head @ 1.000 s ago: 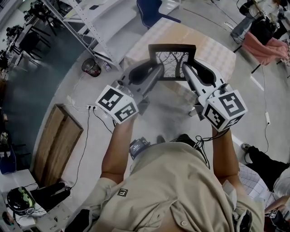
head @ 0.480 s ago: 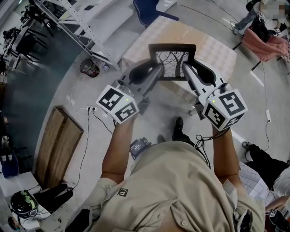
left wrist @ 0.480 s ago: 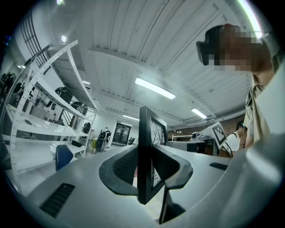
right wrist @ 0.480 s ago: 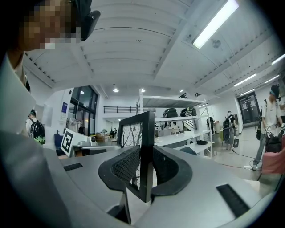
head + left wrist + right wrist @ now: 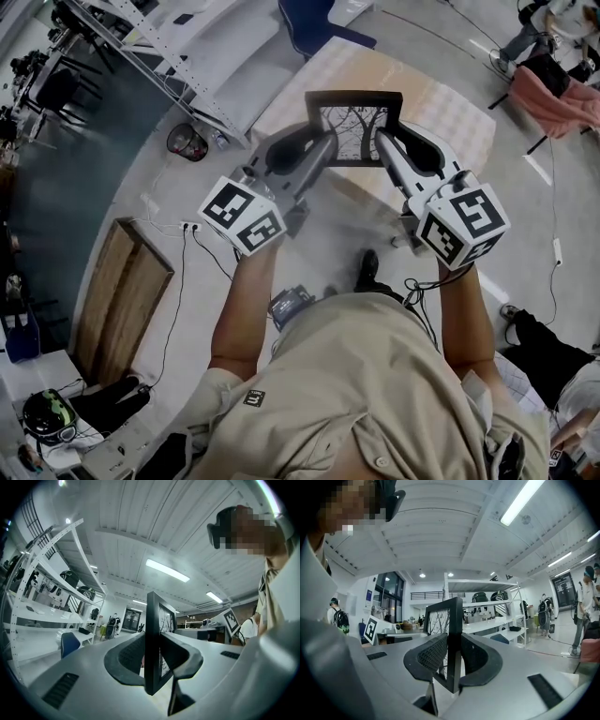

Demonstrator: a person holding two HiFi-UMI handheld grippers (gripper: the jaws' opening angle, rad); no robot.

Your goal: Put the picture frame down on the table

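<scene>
One picture frame (image 5: 354, 127) out there, just the one. Two grippers on show: left gripper (image 5: 325, 148), right gripper (image 5: 382, 142). One table (image 5: 455, 105). And around the floor we count one blue chair (image 5: 314, 23), one white shelving rack (image 5: 164, 42), one round bin (image 5: 188, 140), one wooden board (image 5: 122, 295) and one power strip (image 5: 189, 223).

floor (image 5: 525, 216): grey | white shelving racks (image 5: 492, 623) | ceiling strip lights (image 5: 167, 570): lit

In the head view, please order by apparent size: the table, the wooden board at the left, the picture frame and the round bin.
Largest to smallest:
table
wooden board
picture frame
round bin
The picture frame, held nearer the camera, may look enlarged.
</scene>
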